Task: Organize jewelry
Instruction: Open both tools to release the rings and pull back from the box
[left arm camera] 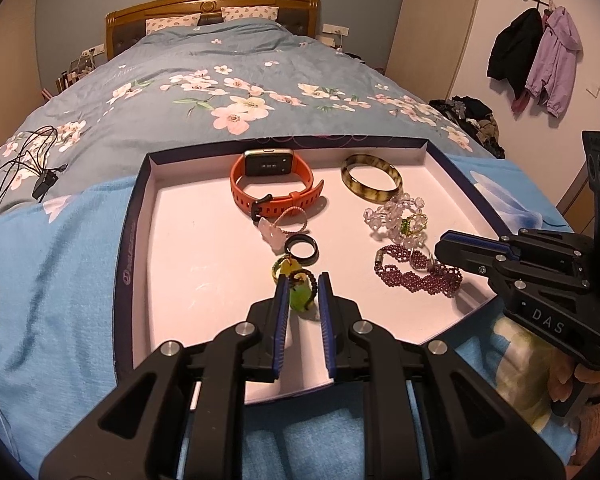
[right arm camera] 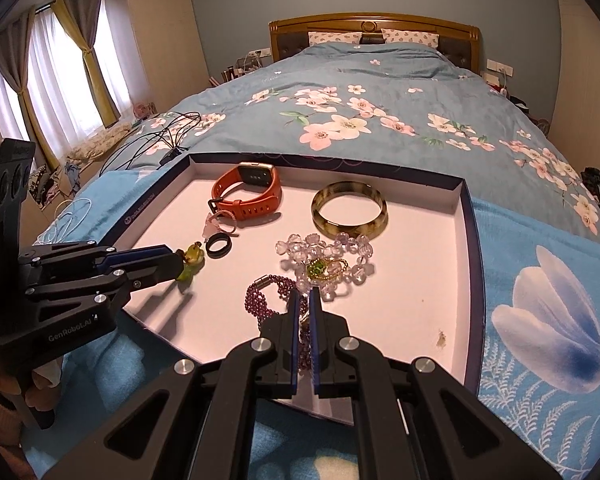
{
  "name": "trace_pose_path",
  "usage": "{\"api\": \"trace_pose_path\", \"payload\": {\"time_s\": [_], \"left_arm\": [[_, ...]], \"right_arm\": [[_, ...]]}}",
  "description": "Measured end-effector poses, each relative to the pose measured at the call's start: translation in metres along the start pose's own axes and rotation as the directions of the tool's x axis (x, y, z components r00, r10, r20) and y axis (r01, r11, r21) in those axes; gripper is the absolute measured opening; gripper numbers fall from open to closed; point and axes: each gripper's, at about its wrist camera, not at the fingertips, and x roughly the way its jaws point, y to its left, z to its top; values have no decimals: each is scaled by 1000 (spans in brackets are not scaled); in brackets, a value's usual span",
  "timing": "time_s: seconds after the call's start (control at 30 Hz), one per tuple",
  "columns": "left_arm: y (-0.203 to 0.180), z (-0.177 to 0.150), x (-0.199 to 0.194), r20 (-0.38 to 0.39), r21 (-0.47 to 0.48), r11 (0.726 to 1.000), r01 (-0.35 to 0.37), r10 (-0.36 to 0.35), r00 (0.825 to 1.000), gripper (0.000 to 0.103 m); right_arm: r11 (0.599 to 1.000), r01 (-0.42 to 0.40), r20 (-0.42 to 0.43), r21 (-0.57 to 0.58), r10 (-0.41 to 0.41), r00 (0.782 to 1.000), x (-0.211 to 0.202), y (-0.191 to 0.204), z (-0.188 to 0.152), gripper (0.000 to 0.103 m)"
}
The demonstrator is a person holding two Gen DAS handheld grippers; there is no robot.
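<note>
Purple bead bracelet (right arm camera: 266,294) partly hidden behind right hand-held gripper (right arm camera: 305,294). Green pendant (left arm camera: 300,298) half covered between left hand-held gripper (left arm camera: 302,286) fingers. Tray (left arm camera: 134,216) near edge blocked by gripper bodies. Tray side print too small to read. Small ring (right arm camera: 325,269) inside clear bead bracelet (right arm camera: 332,258) indistinct. Hand (left arm camera: 592,380) cut off at frame edge.

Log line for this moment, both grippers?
left gripper: shut on green pendant | right gripper: shut on purple bead bracelet | tray: on bed
</note>
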Motion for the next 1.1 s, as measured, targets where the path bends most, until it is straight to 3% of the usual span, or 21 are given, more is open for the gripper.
{"api": "trace_pose_path", "payload": {"time_s": [0.23, 0.37, 0.43, 0.57, 0.67, 0.73, 0.77, 0.8, 0.87, 0.9, 0.97, 1.1], "left_arm": [[1, 0, 1, 1, 0, 1000, -6, 6, 1000, 18], [1, -2, -2, 12, 8, 1000, -14, 14, 1000, 35], [1, -3, -3, 16, 9, 1000, -8, 8, 1000, 39], [1, -4, -11, 41, 4, 1000, -14, 13, 999, 61], [2, -4, -17, 59, -1, 1000, -20, 20, 998, 78], [1, -5, -24, 87, 4, 999, -36, 36, 996, 83], [0, -6, -29, 103, 10, 999, -46, 45, 994, 89], [-1, -7, -34, 122, 10, 998, -55, 54, 991, 98], [-2, -9, -44, 162, 11, 998, -57, 55, 985, 98], [-3, -11, -51, 184, 17, 998, -65, 61, 981, 98], [-5, -15, -64, 222, 25, 997, -74, 67, 973, 98], [-5, -25, -93, 285, 9, 996, -84, 79, 955, 98]], "right_arm": [[1000, 2, 2, 6, -2, 1000, 0, -1, -1, 6], [1000, 3, 10, 10, -3, 1000, -2, -1, -2, 10], [1000, 3, 13, 14, -3, 1000, -4, -2, -3, 11], [1000, 7, 31, 26, -8, 999, -9, -4, -4, 27], [999, 3, 36, 35, -5, 999, -12, -5, -6, 34], [999, 5, 58, 40, -7, 998, -18, -5, -7, 49], [999, 9, 67, 44, -12, 998, -21, -5, -8, 62], [999, 7, 88, 44, -11, 996, -26, -4, -9, 65], [999, 8, 105, 38, -12, 994, -32, -3, -11, 71], [999, 22, 124, 37, -27, 992, -38, -1, -14, 84], [999, 21, 186, 42, -28, 982, -53, 1, -19, 93], [998, 38, 277, 48, -50, 959, -82, 5, -30, 96]]}}
